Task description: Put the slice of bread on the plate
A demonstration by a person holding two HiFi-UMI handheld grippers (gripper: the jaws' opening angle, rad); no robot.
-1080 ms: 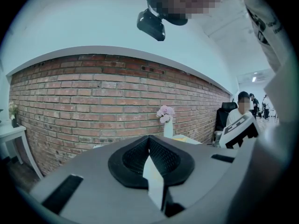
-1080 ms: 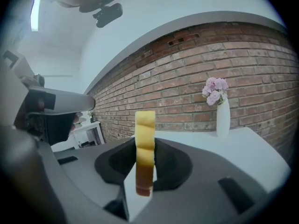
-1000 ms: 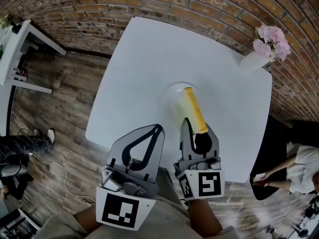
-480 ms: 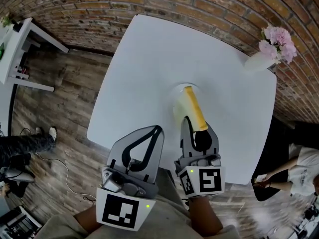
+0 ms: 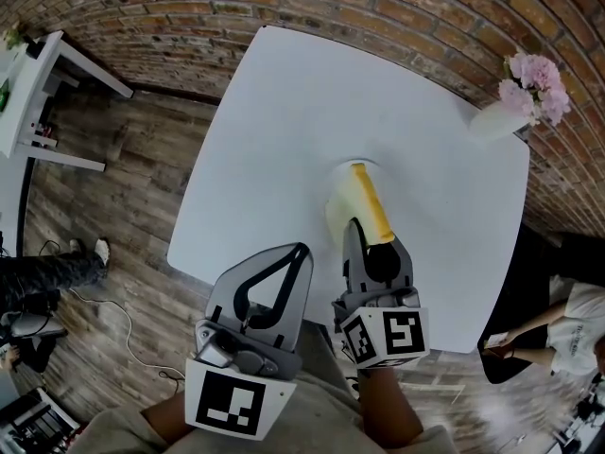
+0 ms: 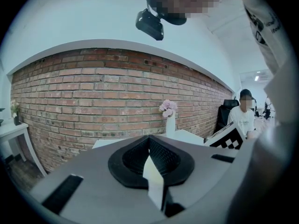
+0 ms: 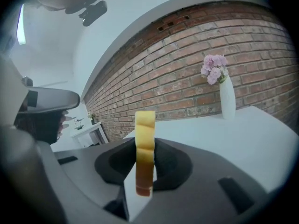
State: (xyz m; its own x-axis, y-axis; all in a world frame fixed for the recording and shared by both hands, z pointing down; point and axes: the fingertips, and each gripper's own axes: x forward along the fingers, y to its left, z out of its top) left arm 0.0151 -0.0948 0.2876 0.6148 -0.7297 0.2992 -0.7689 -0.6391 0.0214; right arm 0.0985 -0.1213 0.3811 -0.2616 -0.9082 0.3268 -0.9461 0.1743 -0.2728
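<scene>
In the head view my right tongs [image 5: 376, 241] grip the slice of bread [image 5: 369, 201] on edge over the plate [image 5: 337, 206] mid-counter [image 5: 284, 112], the left tongs [image 5: 301, 250] beside them; the left gripper view shows those closed and empty, the right gripper view the slice clamped upright.

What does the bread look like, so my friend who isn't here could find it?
Find the big white table by the brick wall. Towards its near side, the right hand-held gripper pinches the slice of bread edge-up over a white plate. It is the only yellow thing there.
</scene>
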